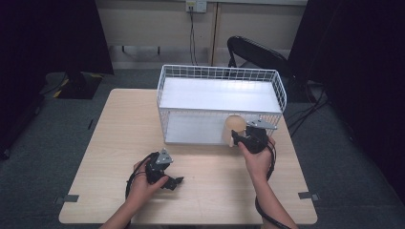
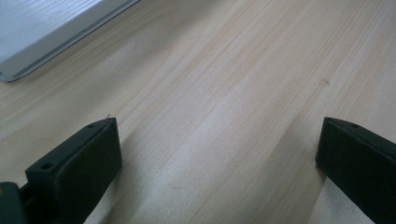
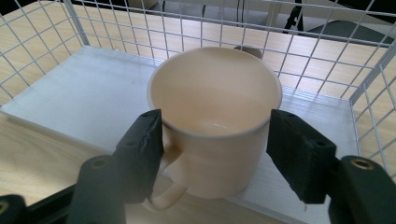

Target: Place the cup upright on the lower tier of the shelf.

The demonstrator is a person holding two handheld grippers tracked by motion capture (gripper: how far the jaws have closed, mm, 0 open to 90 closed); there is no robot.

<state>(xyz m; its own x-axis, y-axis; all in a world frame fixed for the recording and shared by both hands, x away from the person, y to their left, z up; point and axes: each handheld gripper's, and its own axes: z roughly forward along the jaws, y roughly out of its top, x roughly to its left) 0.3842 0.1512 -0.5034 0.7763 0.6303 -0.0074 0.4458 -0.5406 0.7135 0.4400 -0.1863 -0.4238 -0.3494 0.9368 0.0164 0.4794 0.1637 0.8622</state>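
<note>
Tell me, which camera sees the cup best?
The right gripper view: the cup sits close up between the jaws, rim, inside and handle clear. The high view shows it small, at the rack. The left gripper view looks at the table.

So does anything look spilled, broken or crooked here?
Nothing stands out. The cup is upright and empty between the right claw jaws, at the open front of the rack. The left claw is open over the bare table.

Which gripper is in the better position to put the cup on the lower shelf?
The right gripper: its jaws sit either side of the cup at the lower shelf's edge. The left gripper hangs open over bare table.
</note>
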